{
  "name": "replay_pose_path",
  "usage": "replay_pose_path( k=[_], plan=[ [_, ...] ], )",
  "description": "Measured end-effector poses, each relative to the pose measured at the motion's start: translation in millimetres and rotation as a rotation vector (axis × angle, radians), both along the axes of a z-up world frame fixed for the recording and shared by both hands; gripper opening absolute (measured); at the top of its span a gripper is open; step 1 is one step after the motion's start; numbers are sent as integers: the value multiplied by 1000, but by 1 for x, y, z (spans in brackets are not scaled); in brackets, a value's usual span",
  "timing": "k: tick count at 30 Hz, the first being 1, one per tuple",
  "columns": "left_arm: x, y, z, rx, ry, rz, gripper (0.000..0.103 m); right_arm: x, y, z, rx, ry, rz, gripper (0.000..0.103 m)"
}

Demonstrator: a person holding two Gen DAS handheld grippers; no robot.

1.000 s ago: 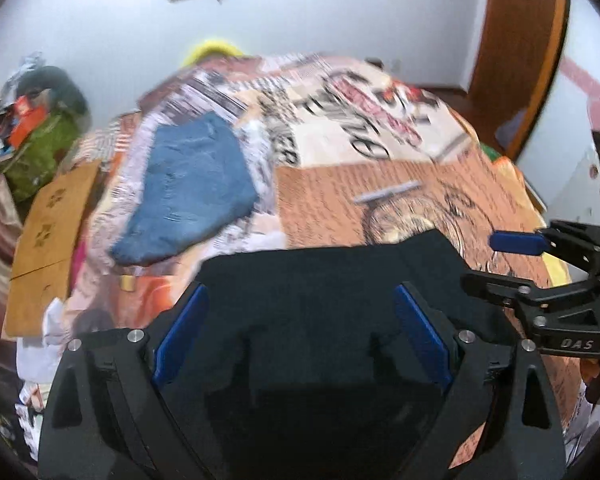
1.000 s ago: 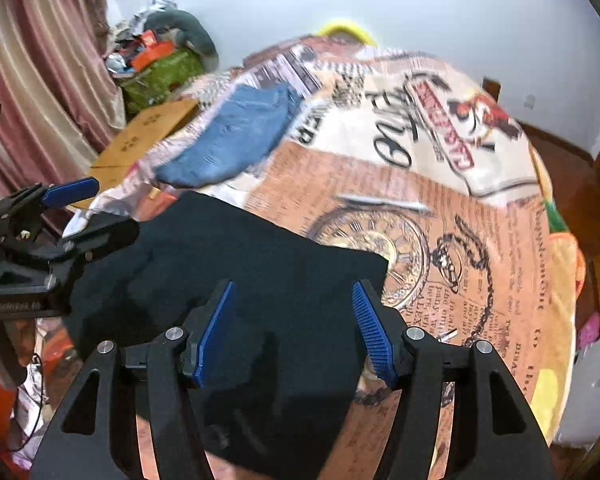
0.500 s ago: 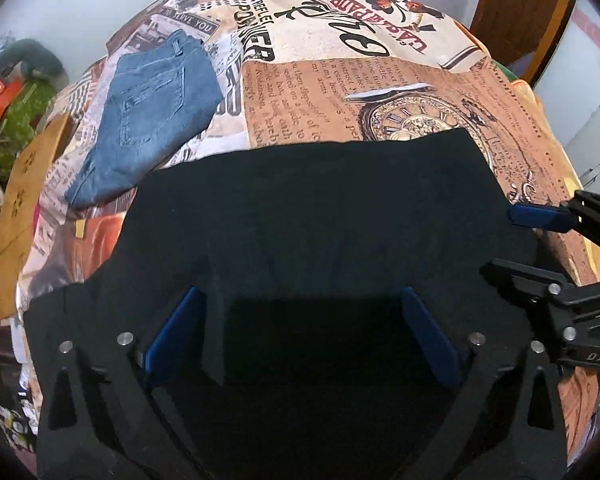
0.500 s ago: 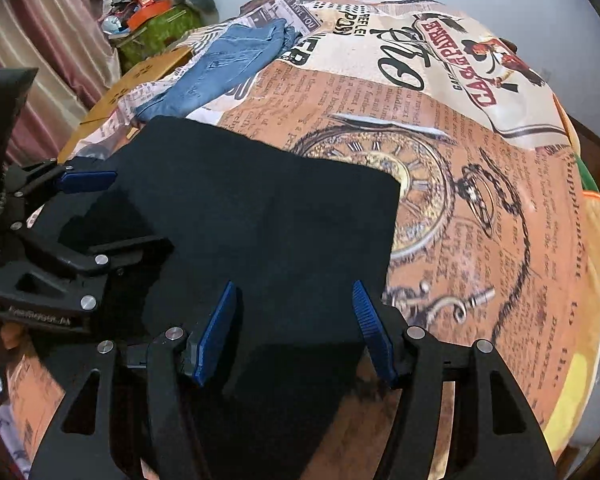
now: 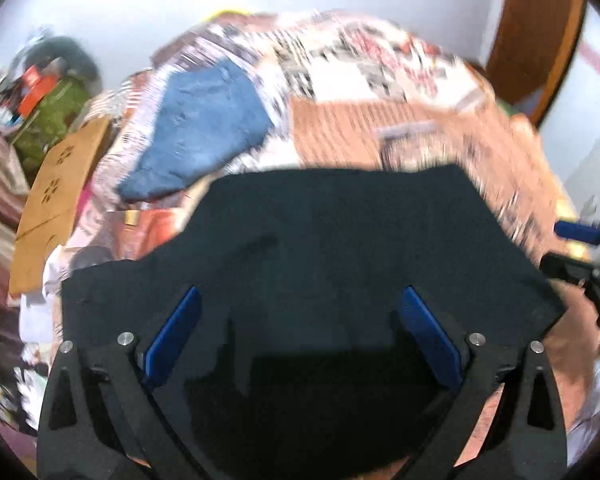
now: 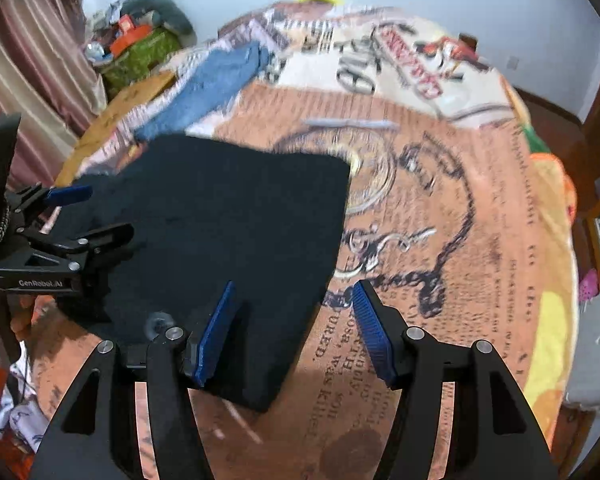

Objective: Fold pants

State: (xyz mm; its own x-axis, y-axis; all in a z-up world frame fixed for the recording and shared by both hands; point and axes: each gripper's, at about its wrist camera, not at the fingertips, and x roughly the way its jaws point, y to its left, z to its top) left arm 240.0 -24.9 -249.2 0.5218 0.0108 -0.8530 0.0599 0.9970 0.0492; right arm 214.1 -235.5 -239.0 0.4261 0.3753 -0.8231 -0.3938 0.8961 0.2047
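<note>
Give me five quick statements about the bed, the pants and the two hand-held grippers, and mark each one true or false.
1. The black pants lie on the printed bedspread. True.
2. The left hand-held gripper is clamped shut on the black pants. False: its jaws stand wide apart above the fabric.
3. Blue jeans lie farther up the bed, beyond the black pants. True.
4. The right hand-held gripper holds the blue jeans. False: its jaws are open over an edge of the black pants.
5. The bedspread is plain white. False: it carries text and a clock drawing.
</note>
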Motion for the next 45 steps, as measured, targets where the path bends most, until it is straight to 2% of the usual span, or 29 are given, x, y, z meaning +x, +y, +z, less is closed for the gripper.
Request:
replay_pose_path(
  k=[2,5,8,11,13,15,18,21,24,27,32,38,41,45],
  plan=[
    [-10,16,22,-35,-62,51,101,-4,1,13,8,-31,-5,57],
    [-25,38,47,-43,-145,109,101,-11,6,35,36,-84,-5,57],
    [-43,60,70,-6,-240,161,101,-19,16,55,71,-133,2,57],
    [-60,80,81,19,-285,186,101,-24,27,68,109,-168,13,57],
    [-72,96,83,26,-292,203,101,-27,37,73,126,-181,25,59],
    [-81,110,81,32,-287,217,101,-30,46,76,136,-199,35,68],
    [-95,132,70,32,-257,254,101,-32,63,73,119,-208,57,68],
    [-108,157,50,-9,-189,296,101,-32,77,63,98,-187,73,68],
    [-117,178,23,-70,-97,347,101,-31,91,51,67,-161,90,68],
    [-128,197,-5,-165,-15,402,101,-31,103,41,50,-133,112,68],
    [-145,220,-43,-364,79,486,101,-32,120,23,8,-106,148,68],
    [-150,223,-70,-527,128,516,101,-29,130,-6,-94,-66,167,68],
    [-142,222,-74,-574,133,505,101,-26,128,-17,-81,-18,174,68],
    [-127,229,-85,-708,146,507,100,-24,123,-19,-40,15,170,68]
  ],
)
